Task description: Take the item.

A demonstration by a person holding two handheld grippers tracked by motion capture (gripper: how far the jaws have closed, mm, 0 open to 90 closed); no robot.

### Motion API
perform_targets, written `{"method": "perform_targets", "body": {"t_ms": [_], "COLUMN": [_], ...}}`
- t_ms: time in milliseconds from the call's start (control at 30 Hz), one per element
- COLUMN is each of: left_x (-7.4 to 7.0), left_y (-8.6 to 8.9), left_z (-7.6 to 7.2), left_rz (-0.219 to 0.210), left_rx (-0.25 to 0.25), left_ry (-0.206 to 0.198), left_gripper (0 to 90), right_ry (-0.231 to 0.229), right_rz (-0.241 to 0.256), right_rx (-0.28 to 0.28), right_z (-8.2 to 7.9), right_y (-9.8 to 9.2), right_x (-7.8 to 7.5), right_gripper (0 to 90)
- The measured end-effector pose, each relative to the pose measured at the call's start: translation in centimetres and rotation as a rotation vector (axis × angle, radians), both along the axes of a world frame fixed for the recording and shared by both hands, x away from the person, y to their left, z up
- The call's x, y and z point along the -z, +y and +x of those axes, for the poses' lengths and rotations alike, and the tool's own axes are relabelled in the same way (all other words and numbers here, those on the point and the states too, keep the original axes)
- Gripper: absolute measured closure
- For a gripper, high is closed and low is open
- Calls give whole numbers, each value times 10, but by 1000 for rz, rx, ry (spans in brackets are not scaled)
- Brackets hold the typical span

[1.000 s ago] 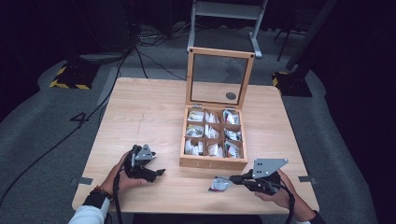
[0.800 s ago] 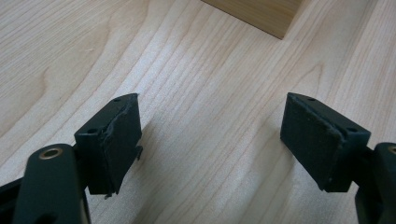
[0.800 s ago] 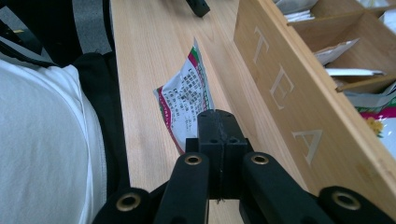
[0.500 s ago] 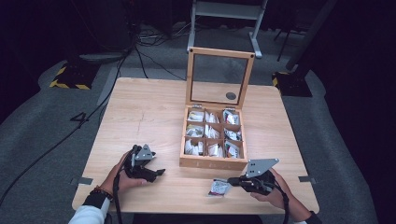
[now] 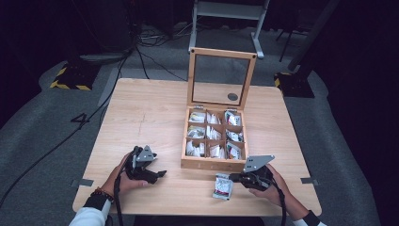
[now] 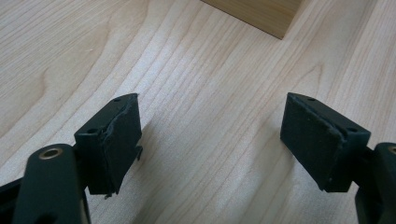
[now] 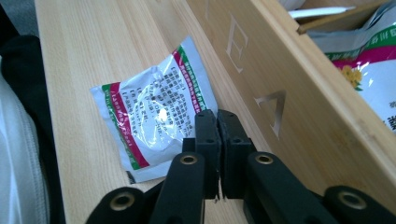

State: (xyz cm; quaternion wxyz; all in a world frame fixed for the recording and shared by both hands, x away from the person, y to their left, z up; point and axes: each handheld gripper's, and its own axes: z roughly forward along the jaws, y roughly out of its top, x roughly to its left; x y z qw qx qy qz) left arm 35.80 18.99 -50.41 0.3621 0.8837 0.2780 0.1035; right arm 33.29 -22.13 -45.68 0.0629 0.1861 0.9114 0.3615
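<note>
A small white packet (image 5: 223, 187) with red and green edging lies on the table just in front of the wooden box (image 5: 214, 164). My right gripper (image 5: 234, 178) is at its right edge. In the right gripper view the jaws are pressed together over the packet's (image 7: 149, 116) near corner, right gripper (image 7: 217, 116) shut on it beside the box front (image 7: 289, 93). My left gripper (image 5: 159, 174) rests at the front left of the table, open. In its own view the left gripper (image 6: 212, 140) has only bare wood between its pads.
The box has several compartments filled with similar packets (image 5: 212, 133), and its glass-paned lid (image 5: 221, 77) stands upright at the back. A corner of the box (image 6: 261, 14) shows ahead of the left gripper. The table's near edge (image 5: 188, 211) is close to both hands.
The right gripper and the packet have shifted slightly toward the table's near edge and settled lower. The left gripper has stayed where it was, still open.
</note>
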Motion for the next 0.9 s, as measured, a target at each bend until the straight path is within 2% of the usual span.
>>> {"method": "perform_targets", "body": {"t_ms": [300, 467, 567, 800, 900], "left_x": [0, 0, 0, 0, 0], "left_y": [0, 0, 0, 0, 0], "left_z": [0, 0, 0, 0, 0], "left_rz": [0, 0, 0, 0, 0], "left_rx": [0, 0, 0, 1, 0], "left_ry": [0, 0, 0, -1, 0], "left_gripper": [209, 209, 209, 209, 209], "right_ry": [-3, -12, -18, -38, -53], "right_rz": [-21, -13, -5, 45, 48], "right_rx": [-4, 5, 5, 6, 1], "right_z": [0, 0, 0, -1, -2], "right_y": [3, 1, 0, -6, -8], "right_x": [5, 4, 2, -9, -13], "right_gripper": [855, 789, 738, 669, 657]}}
